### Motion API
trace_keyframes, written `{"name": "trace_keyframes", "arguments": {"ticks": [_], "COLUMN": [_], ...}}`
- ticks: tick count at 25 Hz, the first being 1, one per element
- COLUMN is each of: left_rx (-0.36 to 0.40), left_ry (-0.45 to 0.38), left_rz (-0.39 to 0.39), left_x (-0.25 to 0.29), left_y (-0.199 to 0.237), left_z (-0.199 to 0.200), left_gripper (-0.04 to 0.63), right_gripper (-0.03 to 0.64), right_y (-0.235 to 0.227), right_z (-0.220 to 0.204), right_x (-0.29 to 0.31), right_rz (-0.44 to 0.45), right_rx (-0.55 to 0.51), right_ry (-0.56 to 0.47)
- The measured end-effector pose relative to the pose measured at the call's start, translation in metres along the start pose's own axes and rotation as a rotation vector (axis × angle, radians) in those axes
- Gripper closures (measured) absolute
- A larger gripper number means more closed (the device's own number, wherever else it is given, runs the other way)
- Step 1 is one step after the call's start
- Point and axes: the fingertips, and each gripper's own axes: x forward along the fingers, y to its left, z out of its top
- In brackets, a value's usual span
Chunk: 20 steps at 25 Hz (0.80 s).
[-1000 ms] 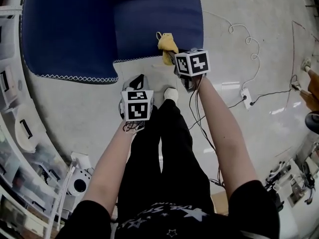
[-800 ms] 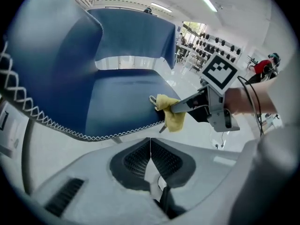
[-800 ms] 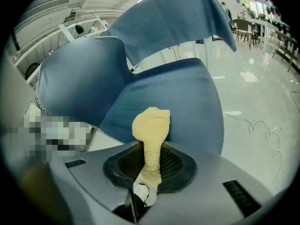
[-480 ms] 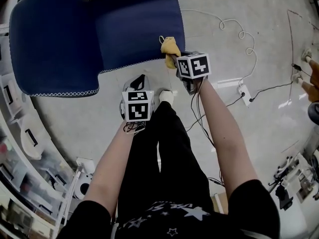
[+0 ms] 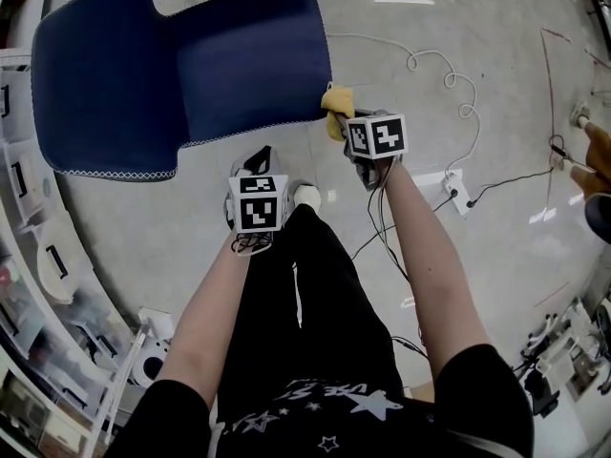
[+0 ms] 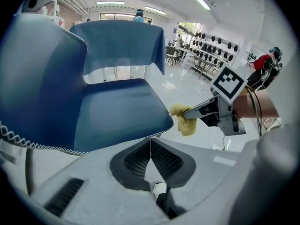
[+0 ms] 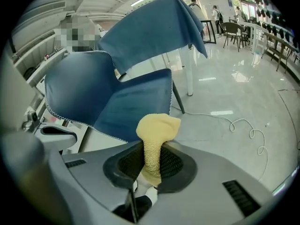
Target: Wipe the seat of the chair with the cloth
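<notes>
A yellow cloth (image 5: 335, 97) is pinched between the closed jaws of the right gripper (image 5: 342, 119), bunched above them, just beside the front corner of the blue chair (image 5: 239, 60) seat. The left gripper (image 5: 263, 156) hangs lower, off the seat's front edge, its jaws pressed together on nothing. A white cable (image 5: 449, 70) curls over the grey floor (image 5: 477, 17) to the right.

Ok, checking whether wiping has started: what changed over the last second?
The right gripper, shut on the yellow cloth, shifted along the front edge of the seat to its right corner, while the head view drew back. The cloth stayed clamped; the left gripper stayed shut, empty.
</notes>
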Motion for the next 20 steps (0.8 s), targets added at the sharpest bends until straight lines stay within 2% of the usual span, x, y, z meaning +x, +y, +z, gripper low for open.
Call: {"name": "trace_keyframes", "arguments": {"ticks": [5,13,20], "left_rx": [-0.004,-0.014,0.003], "left_ry": [-0.054,-0.153,-0.21], "left_rz": [0.021,0.047,-0.004], "left_x": [-0.042,-0.112,-0.168], "left_y": [-0.006,-0.004,-0.007], "left_z": [0.028,0.075,0.089], "left_gripper": [0.575,0.575,0.575], "right_gripper": [0.551,0.551,0.551], "right_y": [0.021,0.079,0.13], "right_z": [0.012,0.038,0.058], "right_x": [-0.044,-0.104,-0.155], "right_rz": [0.036,0.083,0.087], "right_rx": [-0.003,-0.083,-0.088], "right_ry": [-0.028,-0.051,-0.122]}}
